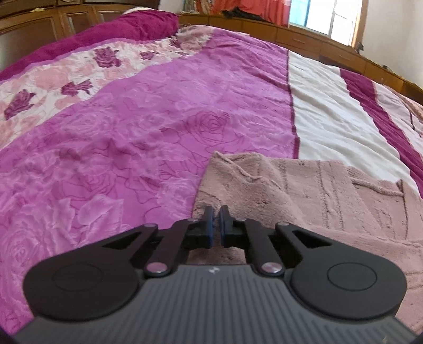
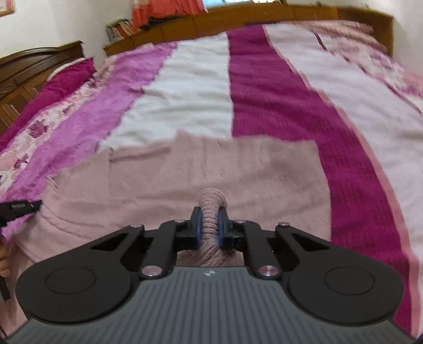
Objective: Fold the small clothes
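Observation:
A fuzzy dusty-pink knit garment (image 1: 304,195) lies spread on the bed, also in the right wrist view (image 2: 211,169). My left gripper (image 1: 216,211) is at the garment's left edge with its blue pads almost together on the fabric edge. My right gripper (image 2: 210,211) is shut on a bunched roll of the garment's near edge, which stands up between the pads. The left gripper's tip (image 2: 18,206) shows at the far left of the right wrist view, by the garment's left side.
The bed has a purple rose blanket (image 1: 119,148) on the left and a white and magenta striped cover (image 2: 277,92) on the right. A magenta pillow (image 1: 148,25) lies near the wooden headboard (image 2: 31,63). A window (image 1: 325,18) is beyond.

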